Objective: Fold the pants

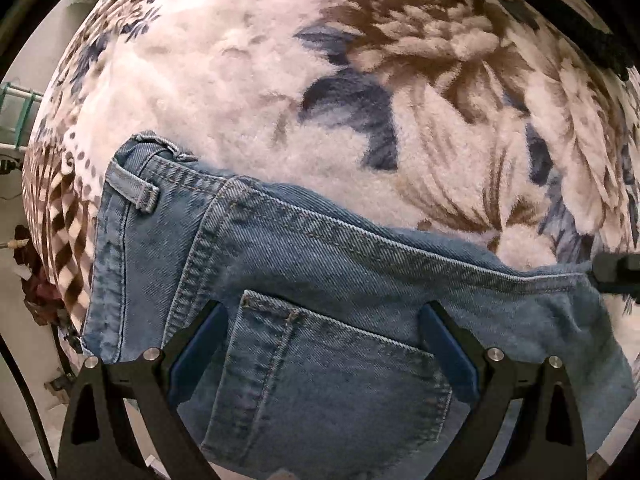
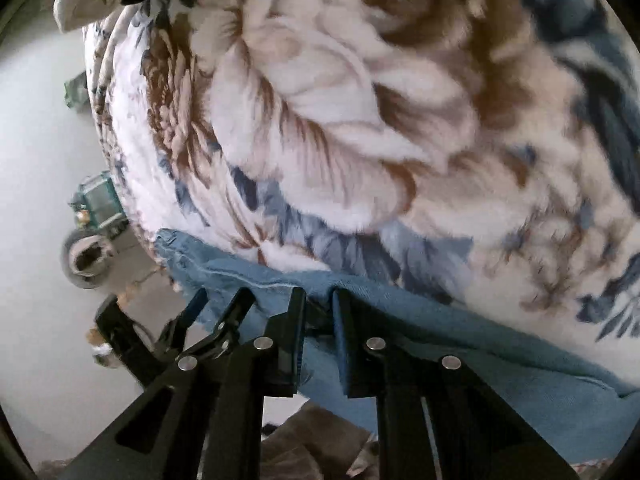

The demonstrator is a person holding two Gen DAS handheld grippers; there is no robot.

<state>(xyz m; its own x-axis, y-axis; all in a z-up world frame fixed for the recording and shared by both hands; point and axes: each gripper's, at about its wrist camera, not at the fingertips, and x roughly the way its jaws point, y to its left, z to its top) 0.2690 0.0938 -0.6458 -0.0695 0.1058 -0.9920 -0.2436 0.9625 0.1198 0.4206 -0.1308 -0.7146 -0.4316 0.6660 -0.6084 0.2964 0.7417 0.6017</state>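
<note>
Blue denim jeans (image 1: pixel 320 264) lie on a floral fleece blanket (image 1: pixel 260 80), waistband and belt loop (image 1: pixel 132 192) at the left, back pocket (image 1: pixel 328 376) facing up. My left gripper (image 1: pixel 322 320) is open, its fingers spread over the back pocket, holding nothing. The other gripper shows at the right edge of the left wrist view (image 1: pixel 618 272) at the jeans' edge. In the right wrist view my right gripper (image 2: pixel 318 300) is shut on the jeans (image 2: pixel 460 344), pinching the denim's edge between nearly closed fingers.
The blanket (image 2: pixel 360 100) covers a bed that fills both views. Past the bed's left edge lies pale floor with a green crate (image 2: pixel 98 204), a round container (image 2: pixel 86 260) and a teal rack (image 1: pixel 18 112). A dark cloth (image 1: pixel 580 28) lies at the far right.
</note>
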